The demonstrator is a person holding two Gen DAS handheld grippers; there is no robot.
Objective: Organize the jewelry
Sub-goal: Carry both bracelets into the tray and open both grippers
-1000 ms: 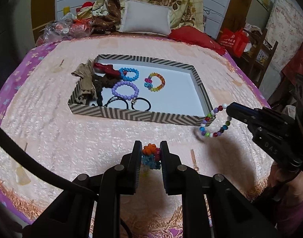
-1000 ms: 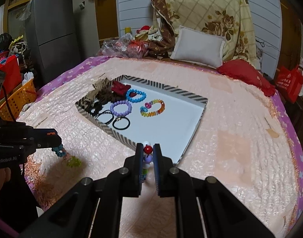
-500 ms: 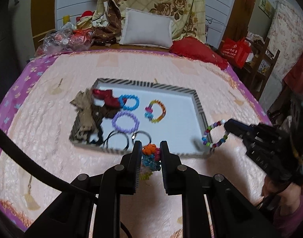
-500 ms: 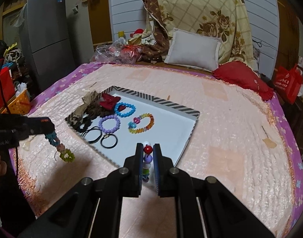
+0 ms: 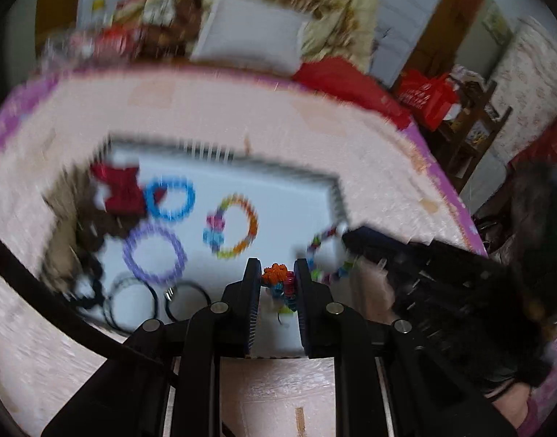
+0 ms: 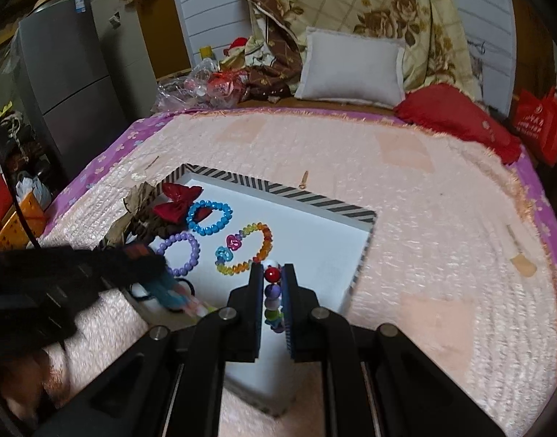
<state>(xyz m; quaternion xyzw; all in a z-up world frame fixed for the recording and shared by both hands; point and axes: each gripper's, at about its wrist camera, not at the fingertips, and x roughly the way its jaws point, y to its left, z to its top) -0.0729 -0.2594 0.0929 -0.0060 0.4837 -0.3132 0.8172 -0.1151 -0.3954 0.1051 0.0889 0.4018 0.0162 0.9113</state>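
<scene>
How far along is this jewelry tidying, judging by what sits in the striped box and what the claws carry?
Mostly done, it seems. Already in the striped box: a red bow, blue bracelet, purple bracelet, rainbow bracelet and black hair ties. In hand: the right claw grips a beaded bracelet, the left claw a colourful bead piece, both over the box. Left: setting those two down.

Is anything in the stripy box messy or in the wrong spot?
Mostly tidy: the blue bead bracelet, purple bead bracelet and rainbow bead bracelet lie flat and apart on the white floor of the striped-rim tray. Only the brown fabric hair ties look odd, bunched in the left corner and spilling over the rim.
</scene>
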